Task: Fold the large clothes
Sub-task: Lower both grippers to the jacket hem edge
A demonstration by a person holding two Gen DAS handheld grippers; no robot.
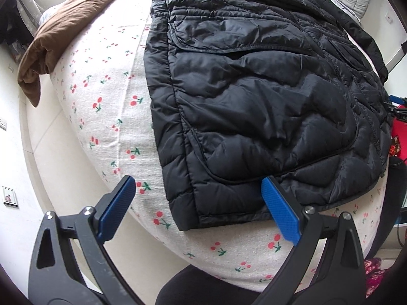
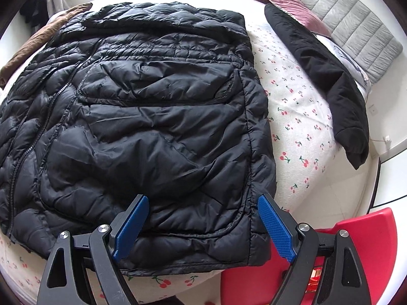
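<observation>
A black quilted puffer jacket (image 1: pixel 257 101) lies flat on a bed with a cherry-print sheet (image 1: pixel 106 117), its sleeves folded in over the body. My left gripper (image 1: pixel 201 190) is open, hovering over the jacket's near left hem corner. In the right wrist view the jacket (image 2: pixel 142 117) fills the middle, zipper to the left. My right gripper (image 2: pixel 203 208) is open, straddling the jacket's near right hem corner. Neither gripper holds anything.
A brown garment (image 1: pixel 63 33) lies at the bed's far left. Another black garment (image 2: pixel 328 86) lies on the sheet (image 2: pixel 292 117) to the right, below a pink pillow (image 2: pixel 292 2) and grey headboard (image 2: pixel 356 30). A red chair (image 2: pixel 366 233) stands at the bed's near right.
</observation>
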